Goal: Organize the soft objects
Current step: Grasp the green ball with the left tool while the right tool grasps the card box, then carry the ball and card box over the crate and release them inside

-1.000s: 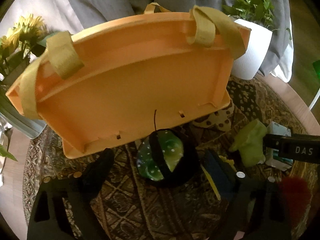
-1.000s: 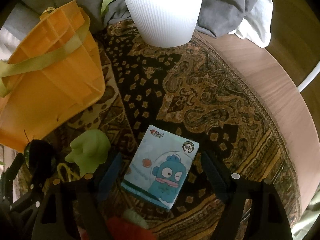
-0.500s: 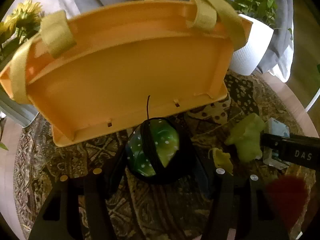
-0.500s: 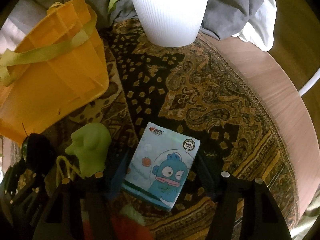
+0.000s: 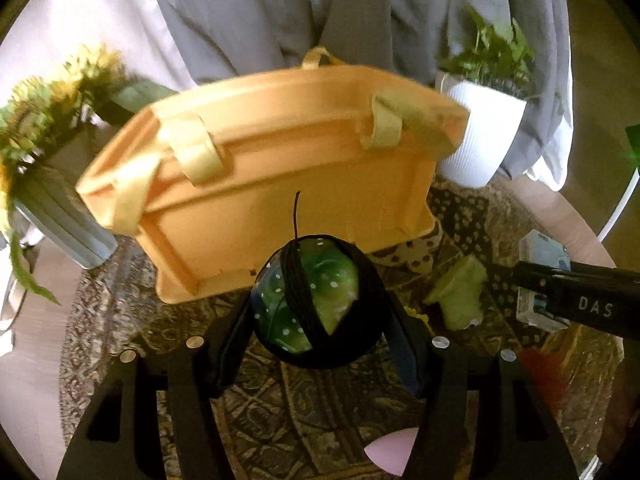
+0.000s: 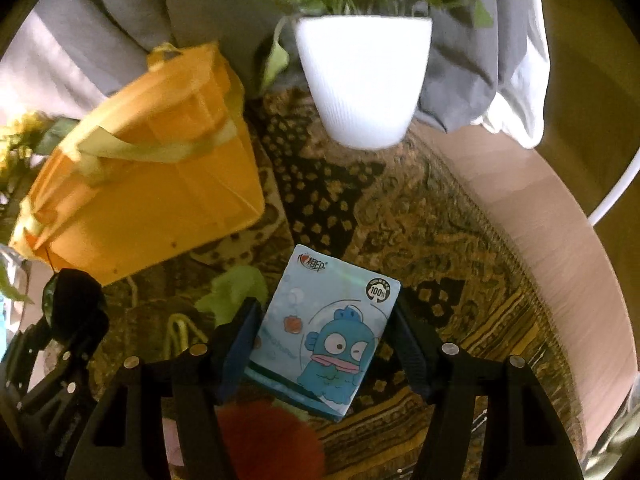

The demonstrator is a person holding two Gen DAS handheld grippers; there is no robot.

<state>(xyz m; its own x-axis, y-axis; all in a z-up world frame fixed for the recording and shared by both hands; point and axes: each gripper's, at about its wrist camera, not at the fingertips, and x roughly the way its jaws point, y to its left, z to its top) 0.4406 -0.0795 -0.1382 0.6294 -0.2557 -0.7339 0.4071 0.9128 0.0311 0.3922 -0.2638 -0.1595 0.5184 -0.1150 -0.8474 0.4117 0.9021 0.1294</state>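
Observation:
My left gripper (image 5: 316, 320) is shut on a round green-and-black soft pouch (image 5: 312, 300) with white dots, lifted just above the patterned cloth. Behind it stands the orange fabric bag (image 5: 280, 184) with pale yellow straps, leaning toward me. My right gripper (image 6: 324, 332) is shut on a light blue tissue pack (image 6: 328, 328) printed with a blue cartoon fish, raised off the cloth. A lime-green soft toy (image 6: 236, 292) lies on the cloth left of the pack, also seen as the green toy (image 5: 460, 292). A red fluffy object (image 6: 272, 436) sits low between the fingers.
A white ribbed plant pot (image 6: 360, 80) stands behind the pack, right of the orange bag (image 6: 140, 196). A vase of yellow flowers (image 5: 52, 128) stands far left. A person's grey clothing (image 5: 320, 12) fills the background. The round wooden table's edge (image 6: 560, 208) curves right.
Both grippers closed on their objects, the left on the pouch and the right on the tissue pack, then rose with them. The bag and pot now look farther away.

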